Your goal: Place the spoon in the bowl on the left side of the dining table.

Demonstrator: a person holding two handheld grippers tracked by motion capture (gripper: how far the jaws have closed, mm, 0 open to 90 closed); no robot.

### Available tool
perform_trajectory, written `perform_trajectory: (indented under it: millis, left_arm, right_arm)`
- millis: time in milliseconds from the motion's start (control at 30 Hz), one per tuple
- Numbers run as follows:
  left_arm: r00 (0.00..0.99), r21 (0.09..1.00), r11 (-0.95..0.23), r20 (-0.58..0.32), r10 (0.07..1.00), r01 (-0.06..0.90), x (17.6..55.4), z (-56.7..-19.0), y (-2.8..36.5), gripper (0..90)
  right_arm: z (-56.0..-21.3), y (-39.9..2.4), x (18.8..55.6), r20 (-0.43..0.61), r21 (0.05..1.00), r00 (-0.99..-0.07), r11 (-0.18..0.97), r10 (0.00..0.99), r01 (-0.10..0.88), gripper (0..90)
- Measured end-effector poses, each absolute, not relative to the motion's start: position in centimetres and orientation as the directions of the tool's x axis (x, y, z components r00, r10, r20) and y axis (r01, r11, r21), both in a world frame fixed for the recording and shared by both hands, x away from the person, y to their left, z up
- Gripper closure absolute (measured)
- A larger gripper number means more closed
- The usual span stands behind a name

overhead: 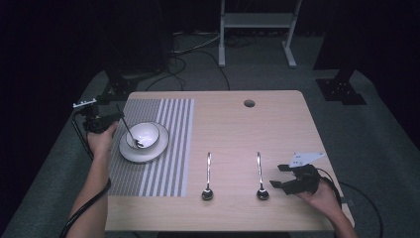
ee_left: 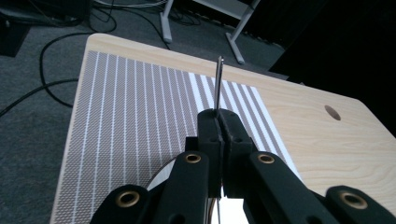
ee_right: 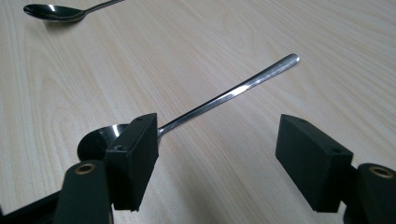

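Note:
A white bowl (overhead: 147, 133) sits on a white plate (overhead: 159, 148) on the striped placemat (overhead: 168, 163). My left gripper (overhead: 119, 117) is shut on the handle of a spoon (overhead: 130, 133), whose head rests in the bowl. In the left gripper view the handle's tip (ee_left: 219, 79) sticks up past the closed jaws of the left gripper (ee_left: 219, 122). Two more spoons lie on the bare wood: one in the middle (overhead: 208, 176) and one to its right (overhead: 259, 176). My right gripper (overhead: 278, 176) stands open just right of that second spoon (ee_right: 224, 98), its left pad (ee_right: 135, 158) over the spoon's head.
The wooden table (overhead: 237, 124) has a round cable hole (overhead: 249, 103) at the back. Cables and a white frame (overhead: 257, 25) lie on the floor beyond. The middle spoon (ee_right: 56, 11) shows at the far left in the right gripper view.

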State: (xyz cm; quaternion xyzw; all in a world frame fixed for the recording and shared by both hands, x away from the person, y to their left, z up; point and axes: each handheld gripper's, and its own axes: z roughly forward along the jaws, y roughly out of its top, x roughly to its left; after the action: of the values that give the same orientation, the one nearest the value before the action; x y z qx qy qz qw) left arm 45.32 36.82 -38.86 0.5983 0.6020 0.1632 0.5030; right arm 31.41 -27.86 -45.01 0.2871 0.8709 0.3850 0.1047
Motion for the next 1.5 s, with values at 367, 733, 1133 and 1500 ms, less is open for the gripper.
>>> perform_trajectory:
  millis: [367, 733, 1133, 1500]
  left_arm:
    - [0.201, 0.788, 0.234, -0.41, 0.89, 0.57, 44.9, -39.6, 37.6, 85.2]
    - [0.203, 0.783, 0.226, -0.408, 0.89, 0.58, 44.7, -40.2, 37.6, 80.7]
    - [0.2, 0.771, 0.224, -0.412, 0.889, 0.596, 44.0, -40.7, 37.9, 65.3]
    - [0.228, 0.778, 0.196, -0.398, 0.888, 0.597, 42.2, -40.7, 38.2, 47.7]
  right_arm:
    - [-45.0, -27.9, 31.4, 0.039, 0.731, -0.813, 0.538, 0.581, 0.419, 28.7]
    - [-45.0, -27.8, 31.5, 0.039, 0.731, -0.814, 0.539, 0.58, 0.419, 28.7]
    - [-44.9, -27.8, 31.5, 0.037, 0.73, -0.814, 0.54, 0.58, 0.419, 28.6]
    - [-44.8, -28.2, 31.4, 0.042, 0.73, -0.801, 0.529, 0.597, 0.433, 27.0]
